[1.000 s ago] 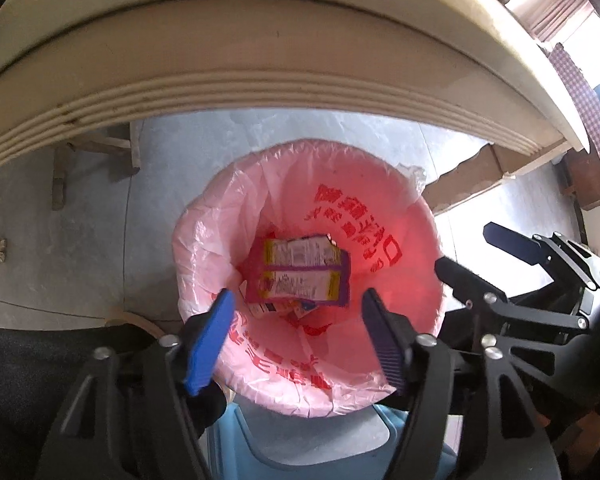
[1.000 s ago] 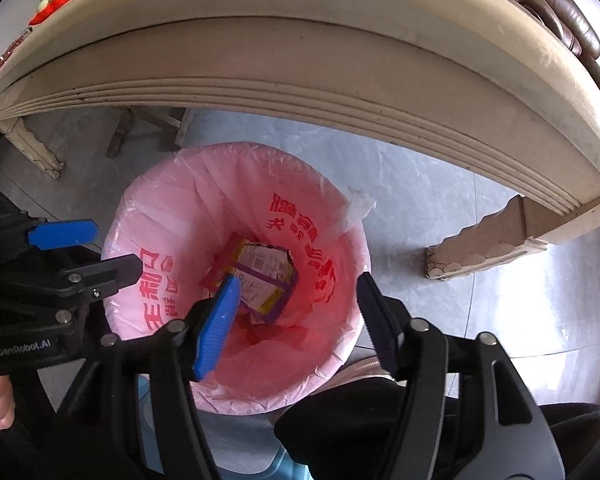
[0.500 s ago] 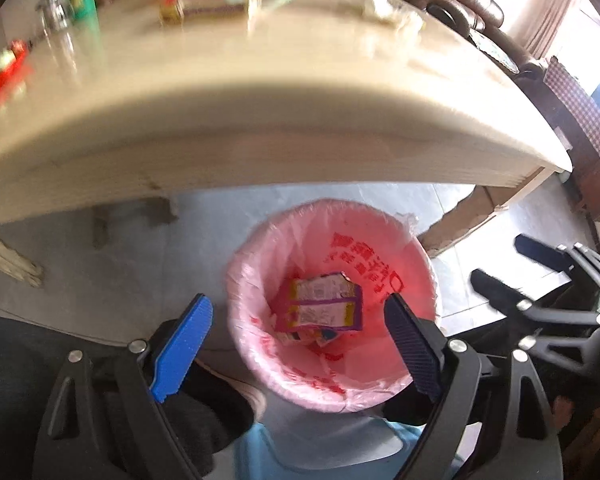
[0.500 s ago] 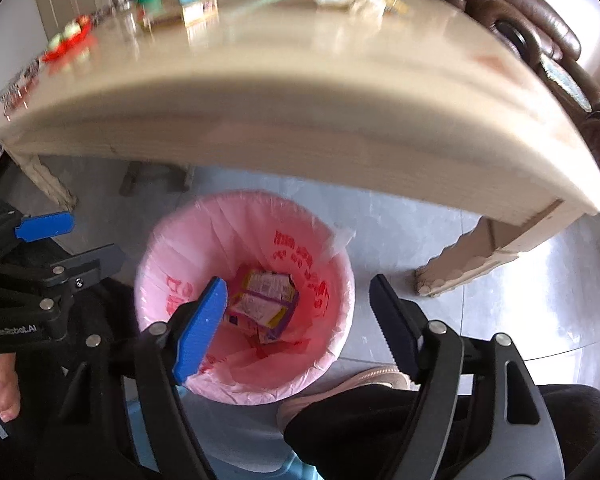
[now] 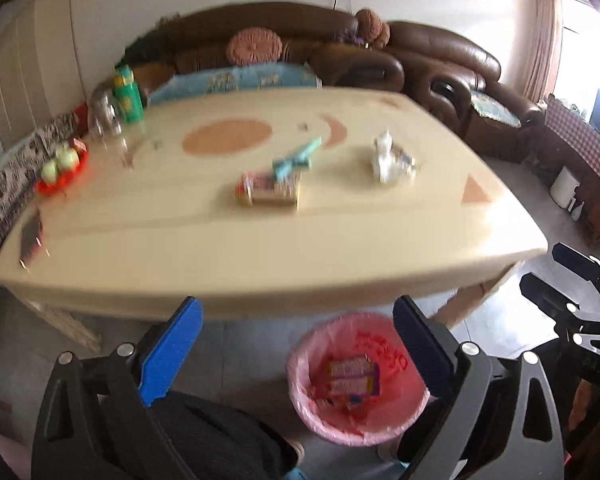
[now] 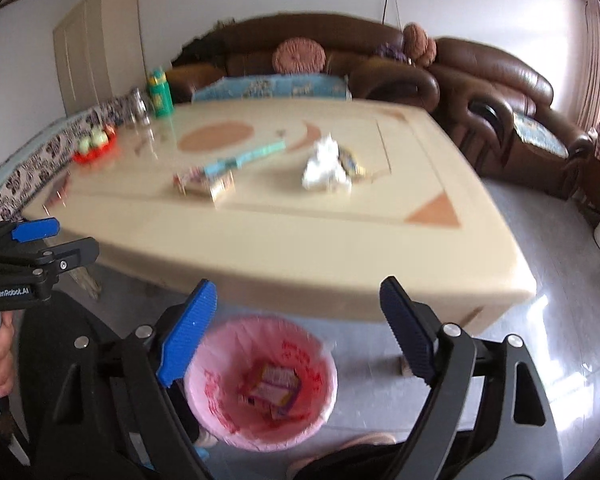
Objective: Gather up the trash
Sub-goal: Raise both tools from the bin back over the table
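Tissue [image 6: 324, 166] is lying crumpled near the tabletop's [image 6: 340, 248] right edge, light and soft; I am holding both my left hand-held gripper [image 5: 296, 344] and right hand-held gripper [image 6: 296, 330] spread and empty, jaws just opening, planning to pinch its bunched middle.

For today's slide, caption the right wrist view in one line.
Open right claw above pink-lined bin holding wrappers; crumpled white tissue waits on beige table.
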